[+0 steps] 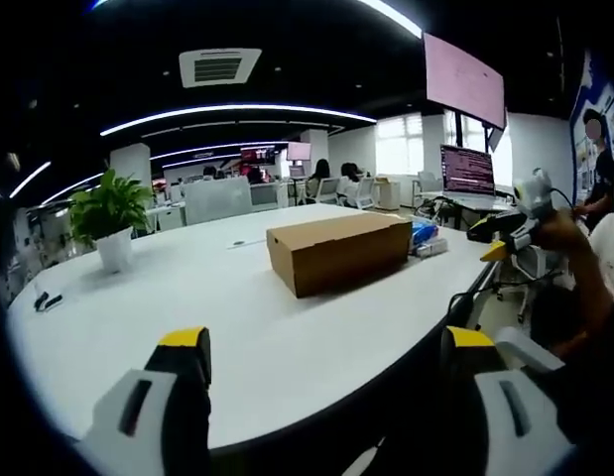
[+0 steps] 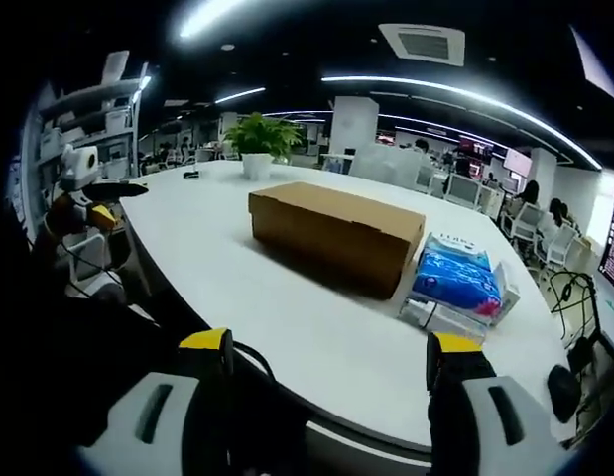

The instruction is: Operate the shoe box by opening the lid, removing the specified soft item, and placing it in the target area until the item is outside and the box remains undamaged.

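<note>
Nothing is done yet, as I read it. The shoe box (image 1: 338, 252) sits shut on the white table (image 1: 168, 297), lid flat, toward the far edge from my left gripper (image 1: 326, 372). Both grippers are back off the table's near edge, well apart from the box. My left fingers are spread with nothing between them; the right gripper (image 2: 331, 372) is the same. A blue tissue pack (image 2: 457, 280) lies just beside one end of the box. Still ahead: lifting the lid, taking out the soft item, setting it down.
</note>
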